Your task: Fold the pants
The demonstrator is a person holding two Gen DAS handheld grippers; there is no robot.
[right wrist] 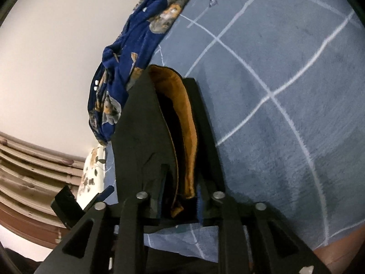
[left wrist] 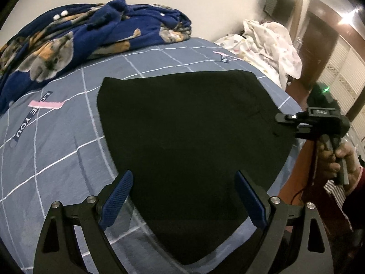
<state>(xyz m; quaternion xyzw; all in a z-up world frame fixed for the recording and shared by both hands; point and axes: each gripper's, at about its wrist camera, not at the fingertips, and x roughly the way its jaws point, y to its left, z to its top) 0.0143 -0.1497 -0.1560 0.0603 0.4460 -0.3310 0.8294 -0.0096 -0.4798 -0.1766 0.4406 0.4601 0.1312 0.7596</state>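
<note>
From my left wrist camera, the black pants (left wrist: 182,141) lie flat on the blue checked bedsheet (left wrist: 57,155); my left gripper (left wrist: 182,196) hovers over their near edge, jaws wide apart, and the right gripper (left wrist: 285,117) sits at their right edge. Only my right wrist camera shows the right gripper (right wrist: 180,203) clamped on the pants (right wrist: 141,132), their orange lining (right wrist: 184,125) exposed.

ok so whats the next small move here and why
Probably close the left gripper on the near edge of the black pants. Its blue fingers stand wide open over that edge, while the right gripper is already shut on the pants' other side, orange lining showing, so both could then lift and fold it across the blue bedsheet.
</note>
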